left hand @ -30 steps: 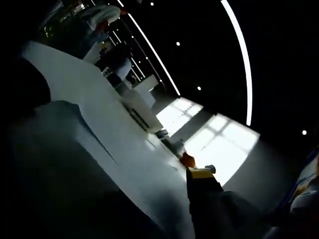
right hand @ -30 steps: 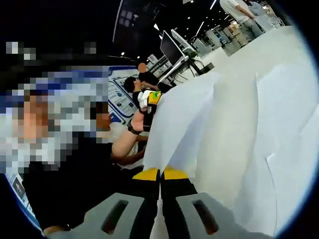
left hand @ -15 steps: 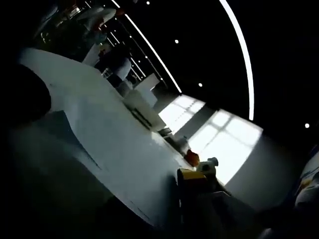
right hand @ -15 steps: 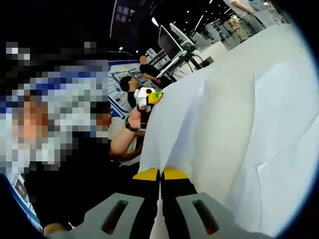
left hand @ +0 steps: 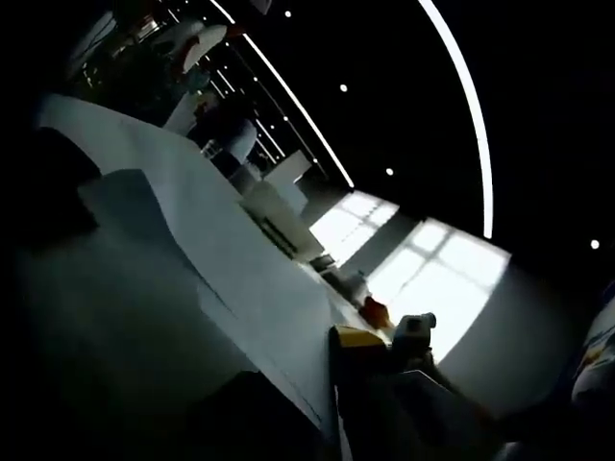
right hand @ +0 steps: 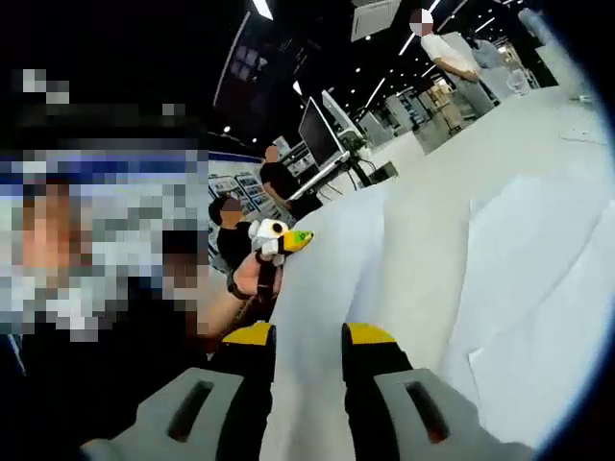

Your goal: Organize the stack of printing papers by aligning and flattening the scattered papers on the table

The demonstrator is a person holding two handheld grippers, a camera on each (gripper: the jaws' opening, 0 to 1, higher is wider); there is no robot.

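White printing papers (right hand: 432, 288) stand as a loose, uneven bundle over the white table (right hand: 538, 106), with their edges fanned out. My right gripper (right hand: 309, 336) is open, its yellow-tipped jaws apart on either side of the sheets' near edge. At the far edge a hand holds my left gripper (right hand: 283, 238) against the papers. In the dim left gripper view the papers (left hand: 221, 269) slant across the picture. My left gripper (left hand: 332, 348) shows one yellow-tipped jaw pressed to their edge, while the other jaw lies in shadow behind the sheets. It looks shut on them.
A monitor (right hand: 317, 120) on a stand and a standing person (right hand: 447, 48) are beyond the table's far end. Seated people (right hand: 231, 226) are close on the left. Bright windows (left hand: 423, 269) and boxes (left hand: 279, 216) lie behind the papers.
My right gripper, shut on the papers' edge before, has opened its jaws. Both views have shifted slightly. The left gripper stays at the far edge.
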